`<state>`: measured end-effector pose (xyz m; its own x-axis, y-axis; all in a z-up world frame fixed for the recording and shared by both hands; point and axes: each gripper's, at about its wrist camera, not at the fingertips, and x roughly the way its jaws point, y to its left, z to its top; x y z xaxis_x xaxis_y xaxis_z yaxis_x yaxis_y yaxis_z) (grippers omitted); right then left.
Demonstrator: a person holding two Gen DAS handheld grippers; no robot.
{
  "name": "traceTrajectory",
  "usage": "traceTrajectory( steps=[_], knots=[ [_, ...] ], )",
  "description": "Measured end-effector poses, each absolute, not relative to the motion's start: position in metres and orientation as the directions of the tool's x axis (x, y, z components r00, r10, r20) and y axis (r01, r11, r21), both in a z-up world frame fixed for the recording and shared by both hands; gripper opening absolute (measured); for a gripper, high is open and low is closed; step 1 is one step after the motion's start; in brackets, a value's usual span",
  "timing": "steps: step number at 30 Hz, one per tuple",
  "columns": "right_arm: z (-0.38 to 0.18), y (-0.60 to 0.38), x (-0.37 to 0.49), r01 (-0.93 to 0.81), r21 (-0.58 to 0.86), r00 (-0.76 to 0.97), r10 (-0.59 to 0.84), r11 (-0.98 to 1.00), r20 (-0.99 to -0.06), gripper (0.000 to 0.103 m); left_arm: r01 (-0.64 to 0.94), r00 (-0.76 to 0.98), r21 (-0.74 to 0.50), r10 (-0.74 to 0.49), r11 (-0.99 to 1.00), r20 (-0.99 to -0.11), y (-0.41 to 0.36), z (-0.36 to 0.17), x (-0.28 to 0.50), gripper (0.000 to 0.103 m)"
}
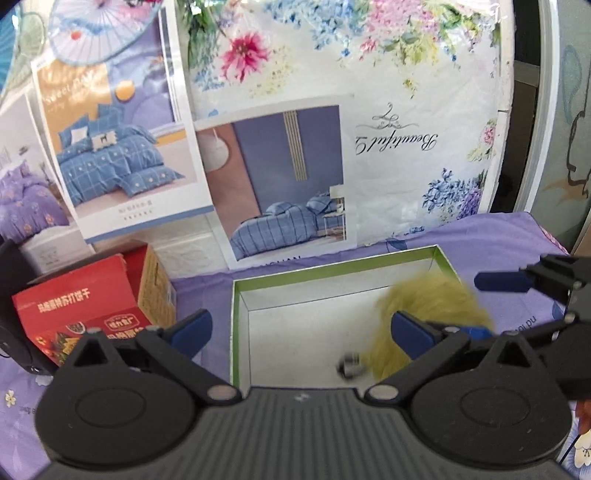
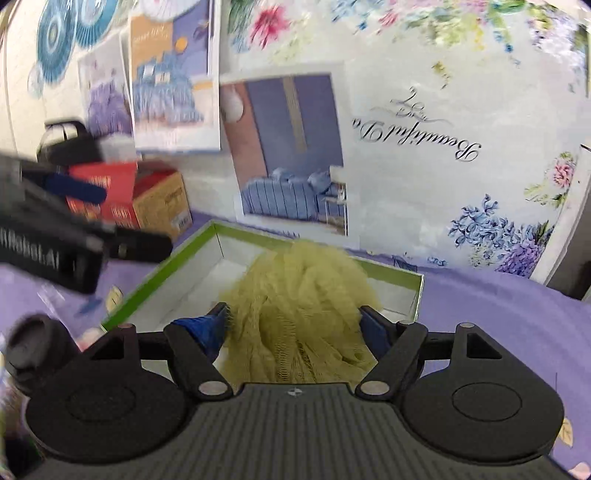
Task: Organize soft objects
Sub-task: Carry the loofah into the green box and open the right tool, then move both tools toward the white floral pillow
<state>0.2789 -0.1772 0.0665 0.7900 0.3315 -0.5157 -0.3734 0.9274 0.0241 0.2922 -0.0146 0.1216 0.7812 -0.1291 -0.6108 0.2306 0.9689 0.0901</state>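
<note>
While the left gripper (image 1: 301, 328) hangs with its jaws spread wide and nothing between them, the yellow mesh puff (image 2: 299, 306) sits between the jaws of the right gripper (image 2: 295, 325), over the open box (image 2: 177, 266). In the right wrist view the left blue pad (image 2: 207, 328) lies against the puff's netting and the right pad (image 2: 373, 328) is at its other flank; whether they press on it or merely flank it I cannot tell. The puff bulges above and ahead of the pads.

In the left wrist view the box (image 1: 236, 317), green-rimmed with a pale inside, lies straight ahead between the spread jaws. The puff (image 1: 428, 306) shows blurred over the box's right half, with the right gripper (image 1: 502, 280) coming in from the right edge. A small silver-and-dark piece (image 1: 351, 365) shows just below the puff, too blurred to name.

The box rests on a purple floral cloth (image 1: 498, 236) covering the surface. To the left stands a red carton (image 1: 74, 314), with a brown one (image 1: 157, 291) just behind it. Behind them, bedding posters (image 1: 122, 147) lean against the wall, and to the right a white floral sheet (image 1: 406, 92) with script lettering hangs as a backdrop. Paper fans (image 2: 62, 33) show at the upper left.
</note>
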Motion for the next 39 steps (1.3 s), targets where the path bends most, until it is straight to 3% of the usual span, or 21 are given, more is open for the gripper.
traceTrajectory(
  steps=[13,22,26,31,39],
  knots=[
    [0.097,-0.199,0.154,-0.332,0.055,0.863,0.327,0.942,-0.386,0.063,0.259,0.814,0.049,-0.19,0.965,-0.549,0.005,0.137,0.166,0.103],
    [0.019,-0.19,0.046,-0.245,0.165,0.872,0.292,0.955,-0.394,0.064,0.177,0.815,0.031,-0.128,0.984,-0.566,0.066,0.085,0.059,0.103],
    [-0.016,-0.177,0.024,-0.228,0.275,0.848,0.329,0.934,-0.416,0.064,0.105,0.78,0.005,-0.079,0.995,-0.621,0.105,0.051,0.023,0.103],
    [-0.03,-0.137,0.01,-0.304,0.176,0.82,0.351,0.936,-0.452,0.064,0.068,0.738,0.06,-0.009,0.996,-0.675,0.137,0.012,0.001,0.103],
    [-0.034,-0.102,0.016,-0.381,0.016,0.795,0.337,0.924,-0.504,0.065,0.103,0.67,0.077,-0.012,0.992,-0.742,0.157,-0.028,-0.003,0.103]
  ],
)
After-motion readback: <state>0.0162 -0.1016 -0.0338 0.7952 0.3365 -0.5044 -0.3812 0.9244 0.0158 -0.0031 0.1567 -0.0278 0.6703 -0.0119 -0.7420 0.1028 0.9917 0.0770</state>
